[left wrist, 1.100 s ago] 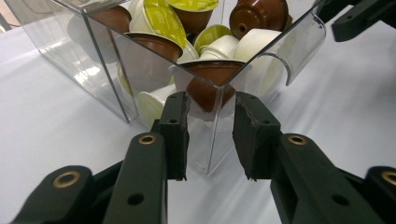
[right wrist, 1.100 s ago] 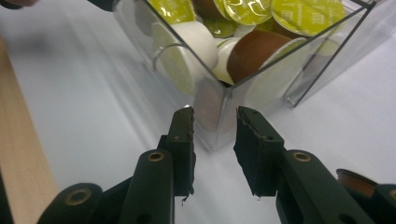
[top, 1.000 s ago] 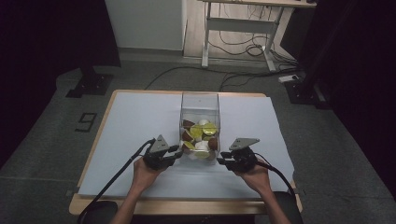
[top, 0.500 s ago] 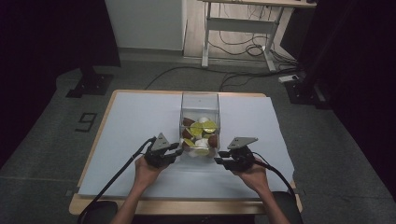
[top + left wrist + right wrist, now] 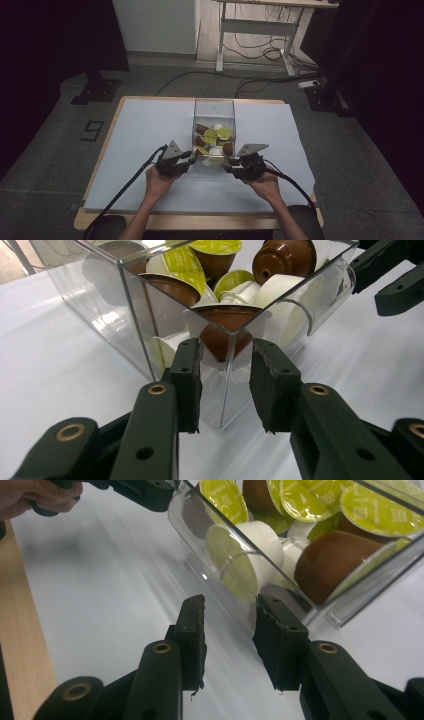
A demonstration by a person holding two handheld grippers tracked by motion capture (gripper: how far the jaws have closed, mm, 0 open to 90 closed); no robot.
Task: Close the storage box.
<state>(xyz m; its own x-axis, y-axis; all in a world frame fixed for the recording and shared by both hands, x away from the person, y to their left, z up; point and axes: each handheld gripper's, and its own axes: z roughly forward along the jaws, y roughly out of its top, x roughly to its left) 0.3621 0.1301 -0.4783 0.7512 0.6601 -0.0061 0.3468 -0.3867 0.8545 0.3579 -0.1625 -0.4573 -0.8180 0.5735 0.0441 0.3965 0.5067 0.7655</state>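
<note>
Change since earlier frame: both grippers and the box in much the same places, near edge of the box seemingly tilted a little more toward the person.
Tabletop (image 5: 130,150): wooden edge, covered with a white sheet, cables trailing off the near edge.
Clear box (image 5: 214,112): open-topped, transparent, near the middle of the tabletop, between the two grippers; in the gripper views, tipped with its near wall leaning.
Capsules (image 5: 216,135): brown, white and lime-lidded, heaped inside the clear box, several pressed against its near wall.
Left gripper (image 5: 192,159): at the box's near-left corner; in the left gripper view (image 5: 226,385), jaws partly open, straddling the vertical corner edge, pads not closed on it.
Right gripper (image 5: 227,167): at the box's near-right corner; in the right gripper view (image 5: 230,640), jaws partly open, the curved cut-out wall just ahead, nothing gripped.
Hands: one (image 5: 159,182) behind each gripper, forearms entering from the bottom.
</note>
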